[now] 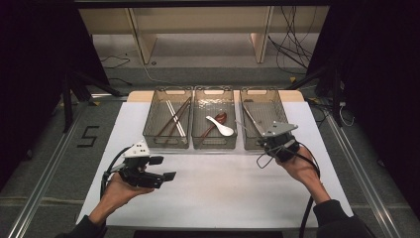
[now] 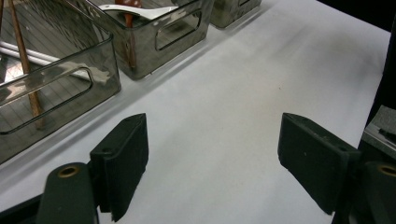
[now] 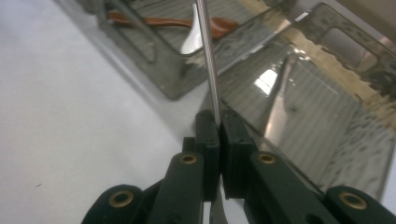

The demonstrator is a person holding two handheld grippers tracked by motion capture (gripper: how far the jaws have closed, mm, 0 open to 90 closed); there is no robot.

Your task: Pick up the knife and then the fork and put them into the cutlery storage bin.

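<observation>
The right gripper [image 3: 218,122] is clamped tight on the thin metal handle of a utensil [image 3: 206,51], apparently steel cutlery whose working end cannot be identified, held at the near rim of the right-hand smoked-plastic bin [image 1: 262,101] at centre right of the high view, presumably so that it can be sorted by type. Chopsticks [image 1: 174,119] are kept in the left bin [image 1: 153,116], and a white spoon [image 1: 221,126] with a brown spoon [image 1: 216,120] in the middle bin [image 1: 200,116]. The left gripper [image 1: 163,168] is held idle over the white table [image 1: 223,193] at lower left, jaws wide and empty, presumably kept clear of the working hand.
</observation>
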